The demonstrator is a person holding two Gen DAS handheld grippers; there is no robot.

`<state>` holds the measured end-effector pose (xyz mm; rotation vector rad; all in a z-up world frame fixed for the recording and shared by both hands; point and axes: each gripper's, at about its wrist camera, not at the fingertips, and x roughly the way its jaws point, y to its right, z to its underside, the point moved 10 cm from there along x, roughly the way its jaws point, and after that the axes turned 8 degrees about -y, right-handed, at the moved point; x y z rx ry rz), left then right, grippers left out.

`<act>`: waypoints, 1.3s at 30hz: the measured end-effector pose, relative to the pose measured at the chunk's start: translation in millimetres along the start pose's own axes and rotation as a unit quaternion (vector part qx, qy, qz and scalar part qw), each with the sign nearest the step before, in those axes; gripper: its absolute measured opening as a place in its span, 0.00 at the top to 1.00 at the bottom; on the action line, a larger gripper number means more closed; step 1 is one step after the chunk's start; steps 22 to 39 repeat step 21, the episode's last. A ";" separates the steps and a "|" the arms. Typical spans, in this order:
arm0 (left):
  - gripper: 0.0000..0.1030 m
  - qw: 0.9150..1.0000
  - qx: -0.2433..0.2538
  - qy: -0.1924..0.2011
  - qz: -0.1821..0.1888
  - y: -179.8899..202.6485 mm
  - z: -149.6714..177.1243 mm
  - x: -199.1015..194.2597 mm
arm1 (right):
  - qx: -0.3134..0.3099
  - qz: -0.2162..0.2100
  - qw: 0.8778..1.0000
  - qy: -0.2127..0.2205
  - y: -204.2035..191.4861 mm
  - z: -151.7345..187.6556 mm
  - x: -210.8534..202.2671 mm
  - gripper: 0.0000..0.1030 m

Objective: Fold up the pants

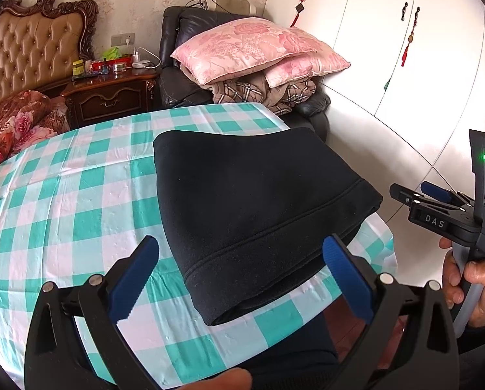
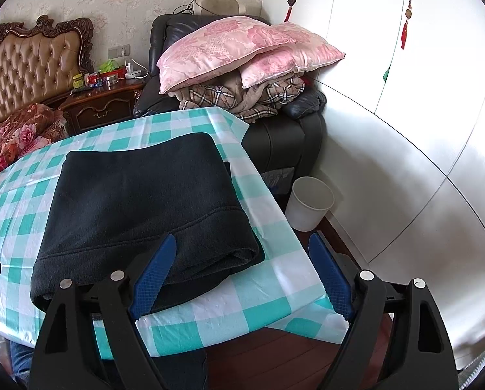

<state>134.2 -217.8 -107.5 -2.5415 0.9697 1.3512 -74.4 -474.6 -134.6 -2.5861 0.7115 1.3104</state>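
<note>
Currently, pants: black pants (image 1: 252, 214) lie folded into a thick rectangle on my counter (image 1: 63, 201), over its teal-and-white checked cloth, near the right-hand edge.
Left hand-held gripper: my left hand-held gripper (image 1: 240, 256) hangs just above the near hem of the fold, jaws spread wide, blue pads clear of the fabric, nothing held.
Right hand-held gripper: my right hand-held gripper (image 2: 242, 256) stands wide apart too; its left pad sits in front of the fold's near right corner, its right pad beyond the counter edge. Empty.
Floor: a white bin (image 2: 310, 203) stands beside the counter.
</note>
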 end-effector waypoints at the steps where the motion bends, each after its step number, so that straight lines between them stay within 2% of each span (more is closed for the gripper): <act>1: 0.02 1.000 0.000 -0.001 0.000 0.0 0.1 0.2 | 0.000 0.000 1.000 -0.001 -0.1 0.3 0.0 0.22; 8: 0.02 1.000 -0.002 -0.007 0.010 2.0 2.0 2.9 | 0.000 -0.002 1.000 -0.003 -1.1 2.6 1.4 0.22; 11: 0.02 0.999 -0.010 -0.007 0.034 6.0 2.6 4.0 | 0.000 -0.001 1.000 -0.003 -0.8 2.1 1.6 0.22; 15: 0.02 0.998 0.004 -0.012 0.065 12.3 0.4 4.1 | 0.003 -0.004 1.000 -0.003 -0.2 1.4 5.8 0.22; 16: 0.02 0.997 0.002 -0.007 0.074 7.6 -2.3 -0.8 | 0.006 -0.007 1.000 -0.001 0.0 1.8 8.3 0.19; 17: 0.02 0.998 -0.004 0.006 0.066 -2.2 -6.0 -7.5 | 0.013 -0.012 1.000 0.002 0.5 1.7 8.5 0.17; 19: 0.02 0.999 -0.023 0.041 0.022 -40.3 -11.4 -27.1 | 0.025 -0.024 0.999 0.011 1.2 1.7 10.1 0.15; 21: 0.02 0.991 -0.077 0.084 -0.072 -119.8 -7.1 -62.0 | 0.042 -0.034 0.998 0.019 4.3 0.1 13.0 0.15; 39: 0.02 0.991 -0.077 0.084 -0.072 -119.8 -7.1 -62.0 | 0.042 -0.034 0.998 0.019 4.3 0.1 13.0 0.15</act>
